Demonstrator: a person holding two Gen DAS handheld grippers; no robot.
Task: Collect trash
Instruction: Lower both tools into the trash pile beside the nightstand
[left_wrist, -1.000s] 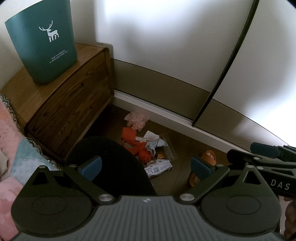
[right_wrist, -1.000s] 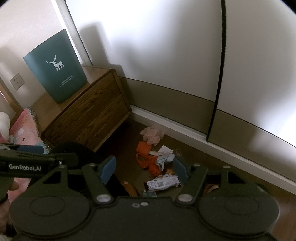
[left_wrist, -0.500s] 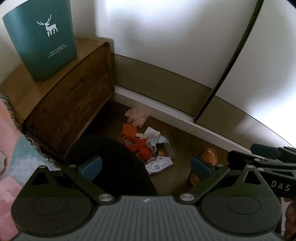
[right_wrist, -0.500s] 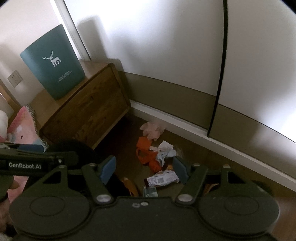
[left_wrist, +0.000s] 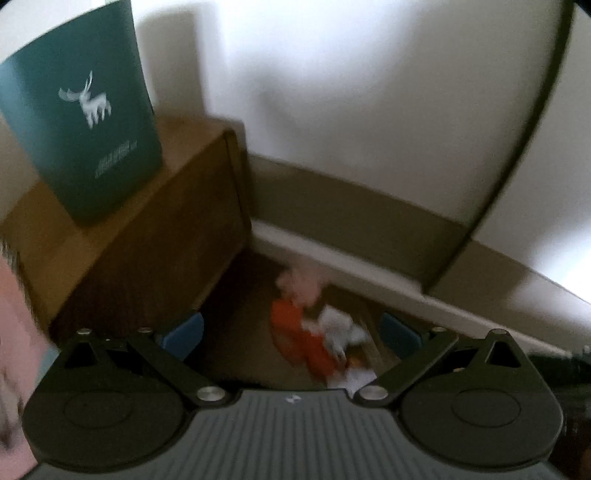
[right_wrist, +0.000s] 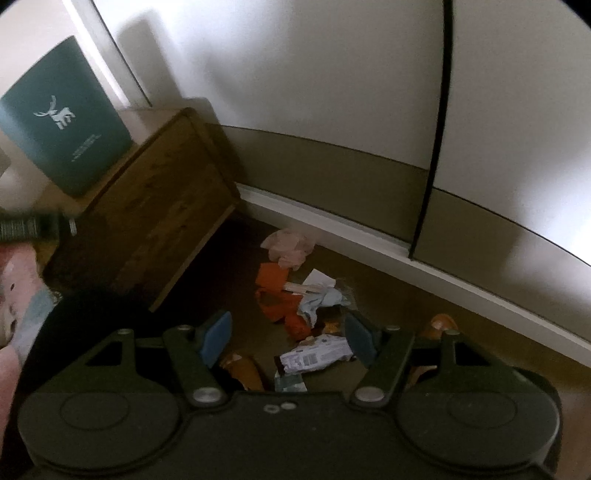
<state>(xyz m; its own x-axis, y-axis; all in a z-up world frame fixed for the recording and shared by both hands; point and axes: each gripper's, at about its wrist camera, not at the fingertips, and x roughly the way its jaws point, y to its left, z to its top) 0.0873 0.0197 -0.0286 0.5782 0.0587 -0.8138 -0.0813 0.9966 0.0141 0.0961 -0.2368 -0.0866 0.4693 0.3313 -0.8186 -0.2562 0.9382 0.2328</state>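
Observation:
A pile of trash lies on the wooden floor by the baseboard: a pink crumpled bag (right_wrist: 289, 246), orange wrappers (right_wrist: 275, 295), white and pale blue paper (right_wrist: 320, 300) and a white printed wrapper (right_wrist: 314, 355). The left wrist view is blurred and shows the same pile (left_wrist: 314, 334). A dark green bin with a white deer (left_wrist: 79, 122) stands on the wooden nightstand (left_wrist: 155, 236); it also shows in the right wrist view (right_wrist: 64, 133). My left gripper (left_wrist: 291, 334) is open and empty, above the pile. My right gripper (right_wrist: 286, 338) is open and empty, over the wrappers.
A black round object (right_wrist: 85, 306) sits on the floor by the nightstand (right_wrist: 155, 210). Orange slippers (right_wrist: 441, 326) lie to the right of the pile and below it (right_wrist: 242, 369). A pink bedcover (right_wrist: 18, 295) is at the left. A wall with an olive lower band (right_wrist: 332, 173) runs behind.
Both grippers have moved forward and left towards the nightstand and pile. The left view has blurred from fast motion and the black round object has dropped out of it.

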